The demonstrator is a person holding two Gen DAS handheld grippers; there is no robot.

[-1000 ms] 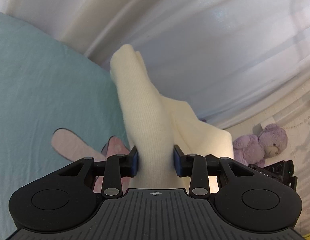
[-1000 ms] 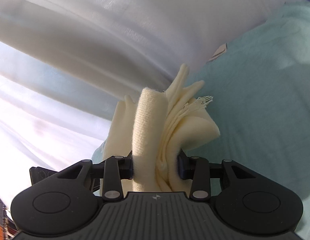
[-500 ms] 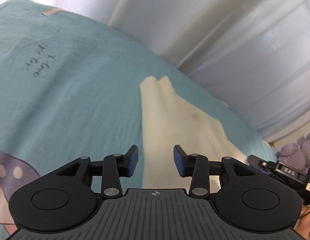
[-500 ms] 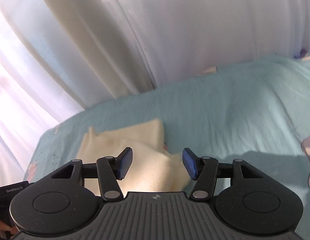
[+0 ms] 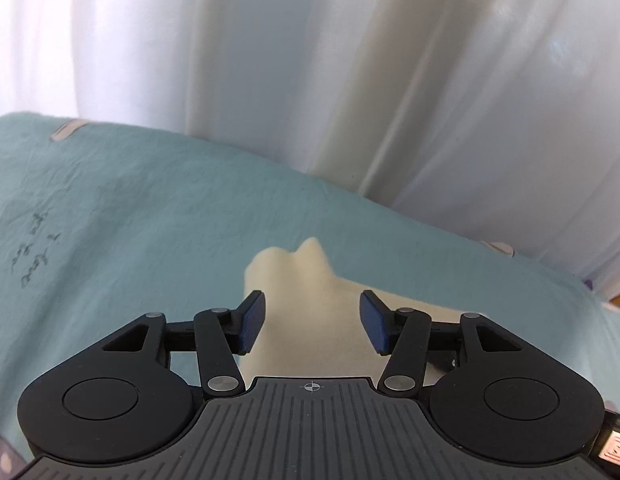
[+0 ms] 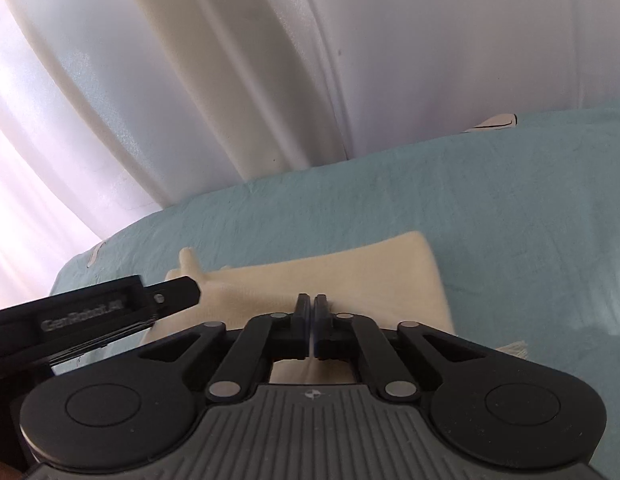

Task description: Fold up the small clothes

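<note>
A cream knitted garment (image 5: pixel 305 312) lies folded flat on the teal bed sheet (image 5: pixel 129 220). My left gripper (image 5: pixel 312 326) is open and empty, its blue pads on either side of the cloth's near end, above it. In the right wrist view the same garment (image 6: pixel 350 276) lies as a flat rectangle. My right gripper (image 6: pixel 311 326) is shut with its pads together and nothing between them, just over the cloth's near edge. The left gripper's body (image 6: pixel 89 320) shows at the left of the right wrist view.
White curtains (image 5: pixel 350 80) hang behind the bed's far edge. Handwriting (image 5: pixel 33 256) is printed on the sheet at the left. A spotted pink cloth (image 5: pixel 1 456) peeks in at the bottom left corner. A fringed cream edge (image 6: pixel 514 348) lies right of my right gripper.
Both grippers let go of the cream garment, which now lies flat on the bed. The left gripper opened wider and lifted back. The right gripper opened, then closed empty.
</note>
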